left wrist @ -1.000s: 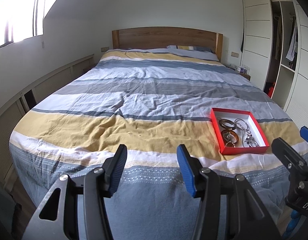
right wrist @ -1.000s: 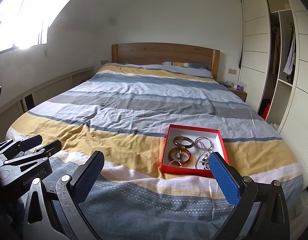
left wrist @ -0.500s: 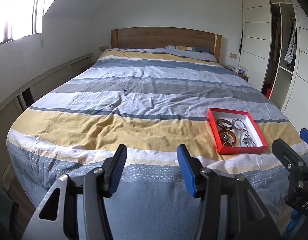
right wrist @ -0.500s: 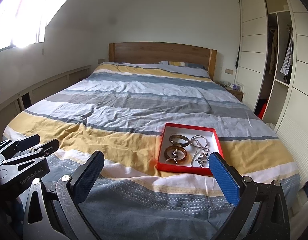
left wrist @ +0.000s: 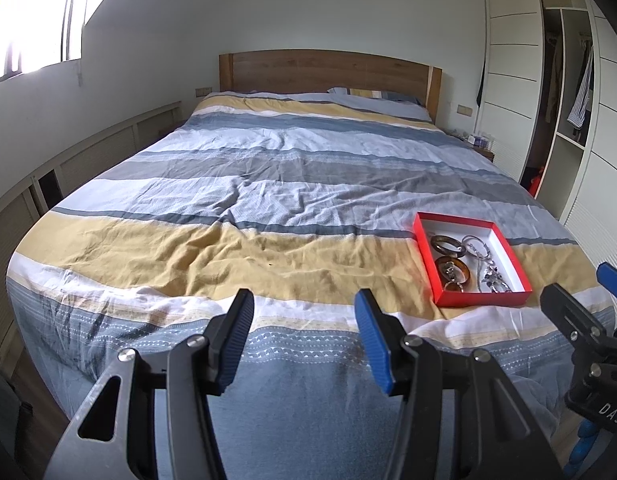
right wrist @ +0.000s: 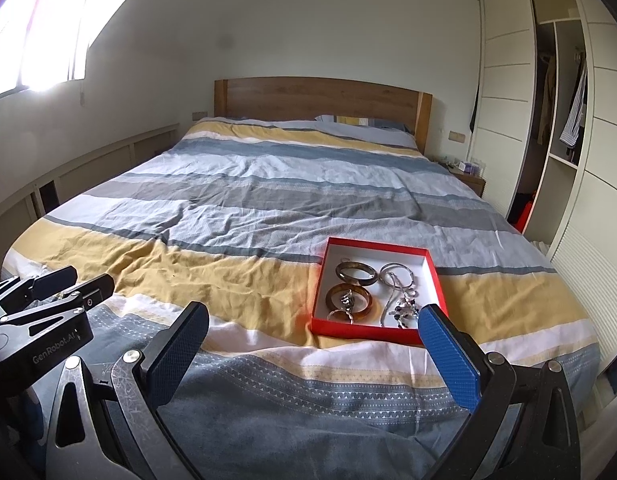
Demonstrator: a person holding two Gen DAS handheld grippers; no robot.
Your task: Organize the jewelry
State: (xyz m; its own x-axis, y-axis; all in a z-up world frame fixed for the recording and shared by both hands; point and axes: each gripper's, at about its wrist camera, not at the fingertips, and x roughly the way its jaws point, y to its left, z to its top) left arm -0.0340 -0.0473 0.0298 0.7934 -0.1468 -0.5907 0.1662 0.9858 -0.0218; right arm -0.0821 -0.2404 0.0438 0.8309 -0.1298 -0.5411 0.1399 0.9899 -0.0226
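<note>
A red box with a white inside lies on the bed's yellow stripe, near the foot, right of centre. It also shows in the left wrist view. In it lie two brown bangles, a silver hoop and a tangle of silver chains with charms. My right gripper is open wide and empty, held over the foot of the bed just short of the box. My left gripper is open and empty, to the left of the box.
The bed has a striped grey, white and yellow cover and a wooden headboard. A white wardrobe stands on the right with clothes hanging. Low panelled cabinets run along the left wall under a window.
Both grippers have drawn back a little from the bed; the box sits slightly farther and more to the left in both views. Jaws unchanged, both open.
</note>
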